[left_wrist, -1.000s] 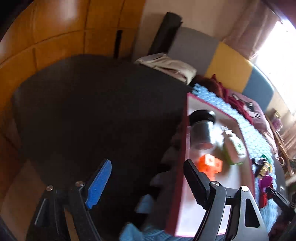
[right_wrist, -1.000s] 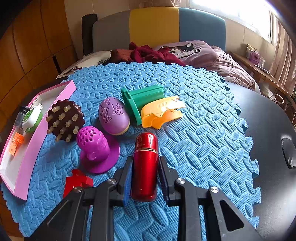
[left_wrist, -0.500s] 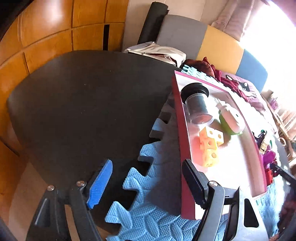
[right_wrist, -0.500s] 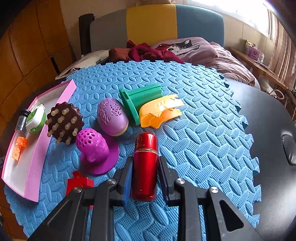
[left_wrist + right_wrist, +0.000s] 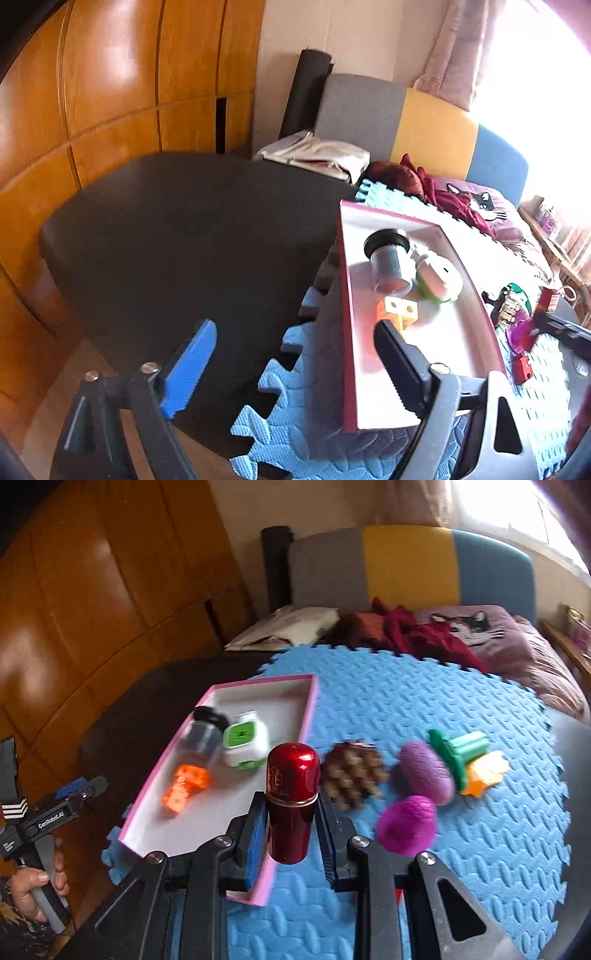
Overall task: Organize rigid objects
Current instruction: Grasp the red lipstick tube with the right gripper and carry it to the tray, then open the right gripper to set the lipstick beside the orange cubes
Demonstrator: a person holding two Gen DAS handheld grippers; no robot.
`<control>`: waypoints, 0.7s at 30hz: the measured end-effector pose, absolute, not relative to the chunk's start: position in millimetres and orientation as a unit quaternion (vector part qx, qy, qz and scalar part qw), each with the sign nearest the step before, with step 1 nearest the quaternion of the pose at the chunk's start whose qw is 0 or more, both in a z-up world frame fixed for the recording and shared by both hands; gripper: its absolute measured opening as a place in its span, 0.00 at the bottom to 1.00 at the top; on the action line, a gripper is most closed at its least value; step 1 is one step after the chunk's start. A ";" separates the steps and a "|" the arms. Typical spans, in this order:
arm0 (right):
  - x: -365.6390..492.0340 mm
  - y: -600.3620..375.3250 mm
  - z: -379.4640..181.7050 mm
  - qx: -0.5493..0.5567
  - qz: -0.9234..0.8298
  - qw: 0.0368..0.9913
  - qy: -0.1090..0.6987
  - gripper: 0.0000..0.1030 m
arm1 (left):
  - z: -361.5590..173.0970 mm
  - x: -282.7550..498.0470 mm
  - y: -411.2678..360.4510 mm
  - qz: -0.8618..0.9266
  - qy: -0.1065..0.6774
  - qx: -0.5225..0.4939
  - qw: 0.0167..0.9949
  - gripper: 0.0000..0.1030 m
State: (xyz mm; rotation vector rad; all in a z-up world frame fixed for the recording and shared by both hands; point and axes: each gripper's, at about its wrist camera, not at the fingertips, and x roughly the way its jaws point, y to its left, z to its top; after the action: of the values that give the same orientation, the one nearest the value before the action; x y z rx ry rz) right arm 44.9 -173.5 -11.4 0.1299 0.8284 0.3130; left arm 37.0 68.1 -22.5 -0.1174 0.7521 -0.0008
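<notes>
Centrally, item one: a red metallic cylinder point(image 5: 293, 801) with a domed cap, clamped upright between the pads of the right gripper point(image 5: 291, 834) and lifted clear of the blue foam mat point(image 5: 424, 709), in front of the near right corner of the tray.

Item two: a pink-walled tray point(image 5: 312, 709) with a white floor, set at the mat's left edge. It held a clear jar with a black lid point(image 5: 205, 734) lying on its side, a white-and-green container point(image 5: 245, 744) touching the jar, and an orange dice block point(image 5: 184, 784) just in front of them.

Item three, on the mat to the right of the tray: a brown studded ball point(image 5: 352, 773), a purple egg-shaped piece point(image 5: 424, 777), a magenta perforated dome point(image 5: 406, 825), a green ribbed part point(image 5: 460, 753) and an orange plastic piece point(image 5: 485, 775), grouped close together and partly blurred.

Item four: the left gripper point(image 5: 295, 365), empty, its jaws opening wide, with the blue pad point(image 5: 188, 369) over the dark tabletop point(image 5: 184, 236) and the black pad point(image 5: 400, 363) over the tray's near end. A hand point(image 5: 33, 882) gripped its handle.

Background: wooden panelling point(image 5: 92, 590) and a bed with a grey, yellow and blue headboard point(image 5: 406, 561).
</notes>
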 end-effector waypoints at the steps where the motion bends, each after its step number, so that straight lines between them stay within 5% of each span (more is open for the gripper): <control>1: 50.1 -155.5 -15.0 0.050 0.164 0.896 0.409 0.25 | -19.8 36.0 66.7 -0.001 0.361 -0.056 0.931 0.90; 13: 116.5 -76.4 -75.5 -0.004 0.146 0.864 0.481 0.25 | -5.5 26.0 67.6 0.005 0.365 -0.053 0.929 0.95; 21: 87.6 -93.6 -61.3 0.015 0.157 0.877 0.453 0.41 | -9.5 27.5 65.6 -0.001 0.373 -0.064 0.926 0.95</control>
State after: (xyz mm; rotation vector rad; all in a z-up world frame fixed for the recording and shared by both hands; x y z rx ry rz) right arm 87.6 -93.6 -61.3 0.0322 0.9447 0.3280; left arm 27.5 65.6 -9.5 -0.1306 0.7647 -0.0015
